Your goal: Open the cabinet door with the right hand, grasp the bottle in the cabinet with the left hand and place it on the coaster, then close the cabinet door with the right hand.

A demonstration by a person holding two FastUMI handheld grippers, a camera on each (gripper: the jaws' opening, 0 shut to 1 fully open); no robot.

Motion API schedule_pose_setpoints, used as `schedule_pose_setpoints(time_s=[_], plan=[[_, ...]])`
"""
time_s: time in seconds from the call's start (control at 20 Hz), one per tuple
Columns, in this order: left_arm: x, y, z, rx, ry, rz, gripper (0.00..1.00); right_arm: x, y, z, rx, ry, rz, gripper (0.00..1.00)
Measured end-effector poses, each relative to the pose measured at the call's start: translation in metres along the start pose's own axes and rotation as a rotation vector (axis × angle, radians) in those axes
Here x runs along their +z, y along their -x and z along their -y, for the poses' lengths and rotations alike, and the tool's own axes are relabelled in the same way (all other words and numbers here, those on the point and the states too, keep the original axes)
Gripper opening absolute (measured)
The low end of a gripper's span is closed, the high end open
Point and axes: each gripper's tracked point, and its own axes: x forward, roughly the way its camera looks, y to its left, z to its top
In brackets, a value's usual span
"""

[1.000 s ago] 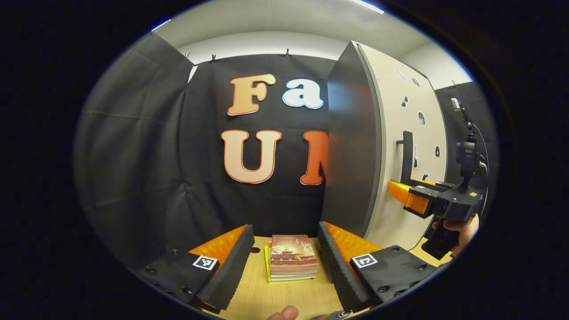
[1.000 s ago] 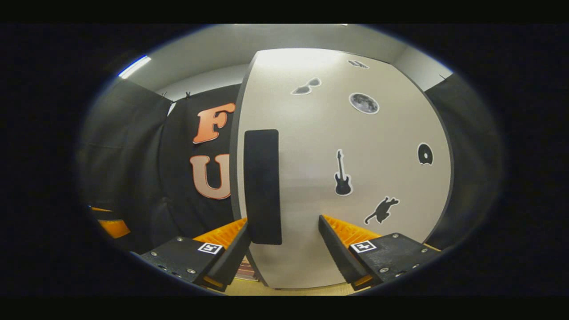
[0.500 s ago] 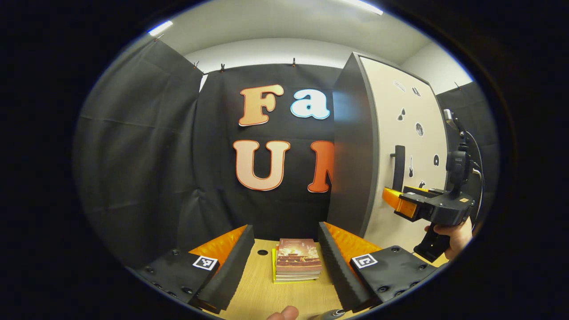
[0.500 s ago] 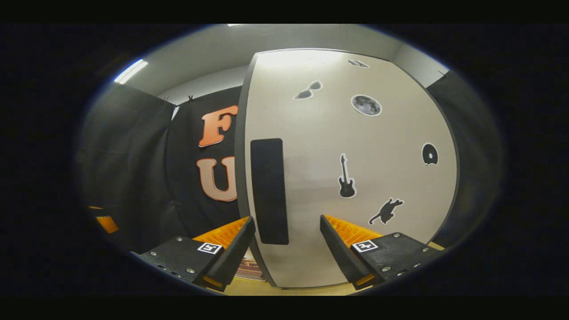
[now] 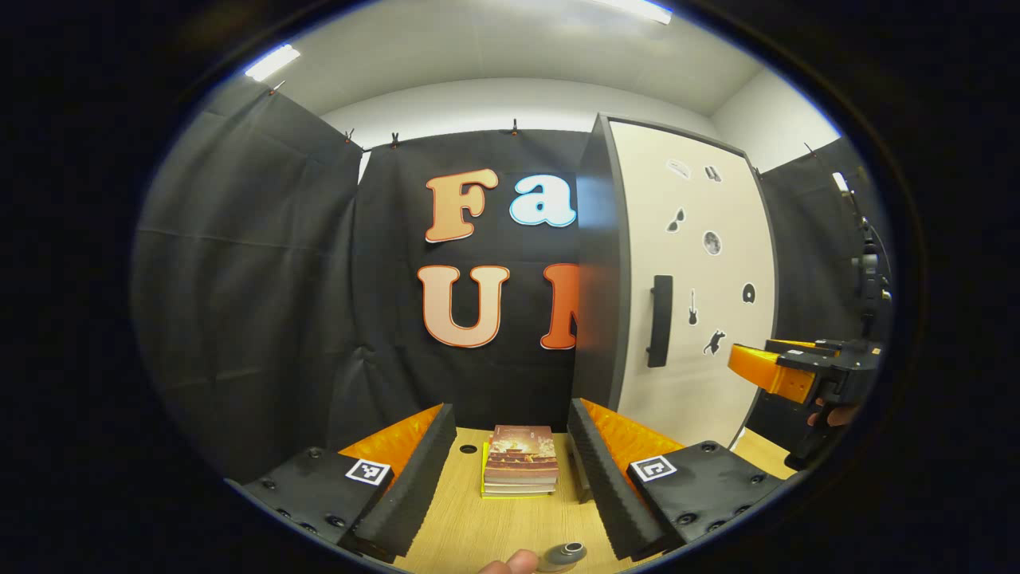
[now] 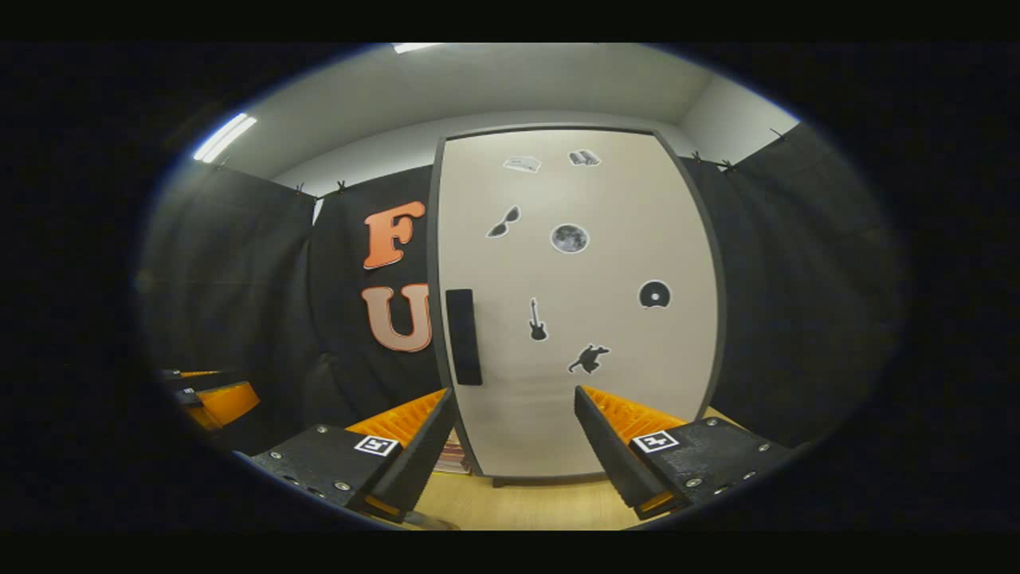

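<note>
The bottle (image 5: 562, 556) is cut off at the lower rim of your left gripper view, only its dark top showing, in front of the cabinet door (image 5: 689, 287). Your left gripper (image 5: 510, 446) is spread wide, holding nothing, framing a book stack (image 5: 519, 462). Your right gripper (image 6: 514, 434) gapes wide too, empty, apart from the door and its handle (image 6: 463, 336)

cabinet door (image 6: 590, 319) – pale, stickered, shut
</note>
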Motion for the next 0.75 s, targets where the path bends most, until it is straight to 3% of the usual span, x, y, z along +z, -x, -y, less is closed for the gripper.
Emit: schedule_pose_setpoints(time_s=[0.35,0.4,0.45,0.5,0.75], plan=[[0.001,0.047,0.037,-0.031,0.018,-0.002,0.94,0.015,0.103,0.034,-0.062,0.007,-0.003,0.92],[0.0,0.053,0.042,-0.034,0.023,-0.005,0.94,0.019,0.114,0.037,-0.066,0.006,0.002,0.87],[-0.001,0.058,0.046,-0.038,0.024,-0.007,0.94,0.023,0.124,0.04,-0.067,0.005,0.011,0.92],[-0.001,0.063,0.05,-0.044,0.021,-0.01,0.94,0.024,0.131,0.042,-0.073,0.004,0.015,0.87],[0.009,0.082,0.061,-0.047,0.009,-0.001,0.94,0.027,0.158,0.052,-0.097,0.017,0.011,0.92]])
